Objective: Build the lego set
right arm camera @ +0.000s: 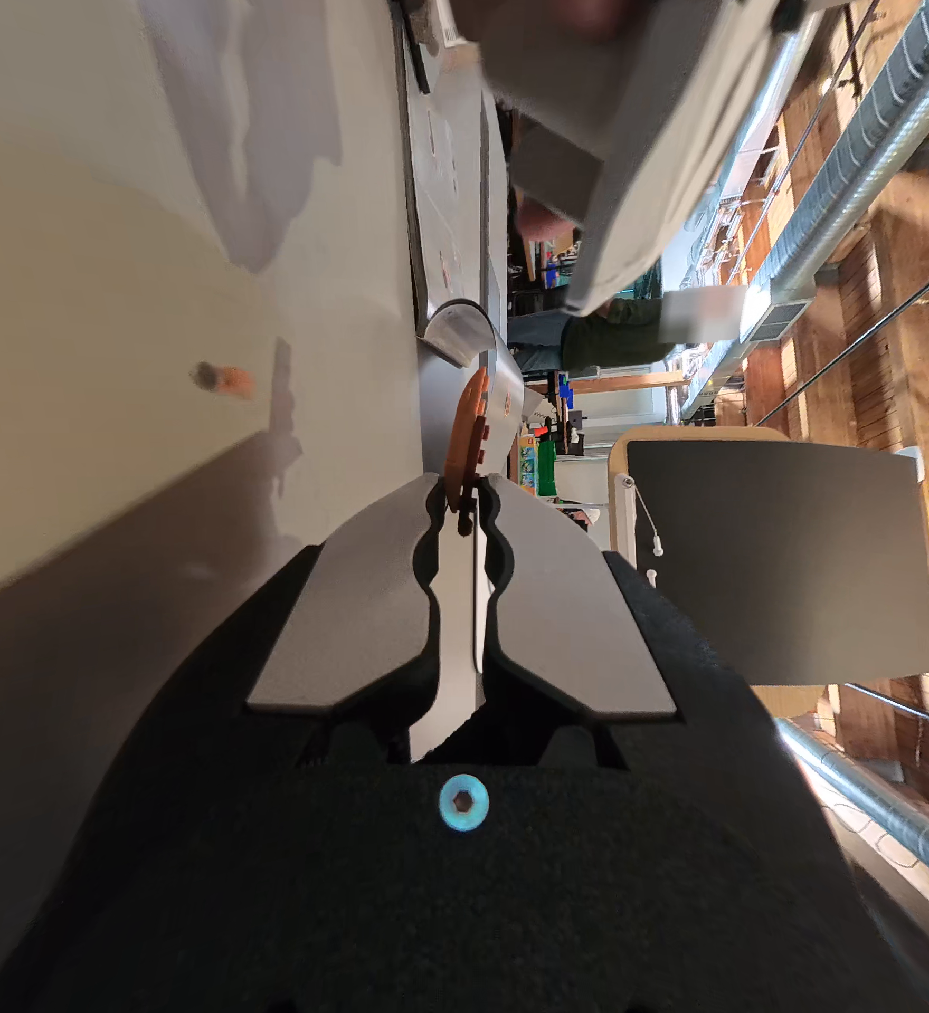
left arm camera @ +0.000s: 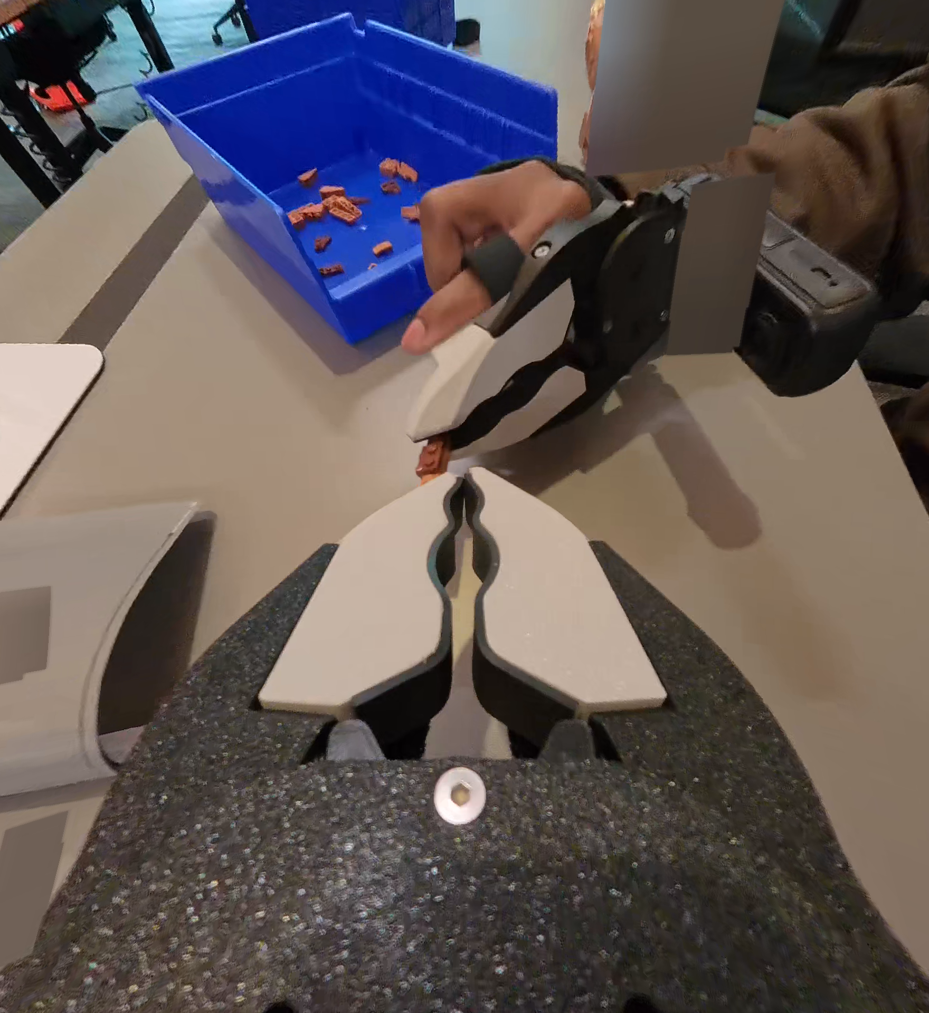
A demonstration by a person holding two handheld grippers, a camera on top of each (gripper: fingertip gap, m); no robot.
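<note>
1. Grey, matte counter is carrying an open blue plastic bin, which is sitting well beyond the grippers in the left wrist view.
2. Small reddish-brown lego bricks are lying scattered across the floor of that bin.
3. At the bottom of the left wrist view, the left gripper, with pale grey fingers on a speckled black body, is showing its tips almost together, with only a thin slit between them.
4. A reddish-brown lego assembly is sitting just past those tips; whether the left gripper is clamping it cannot be told.
5. The right gripper is coming in from the upper right, a person's hand is working its black handle, and its tips are meeting the same lego assembly.
6. In the right wrist view, which is rolled onto its side, the right gripper is pinching the studded edge of the orange-brown lego assembly, which is sticking out beyond the fingers.
7. One small orange piece is lying apart on the counter, blurred.
</note>
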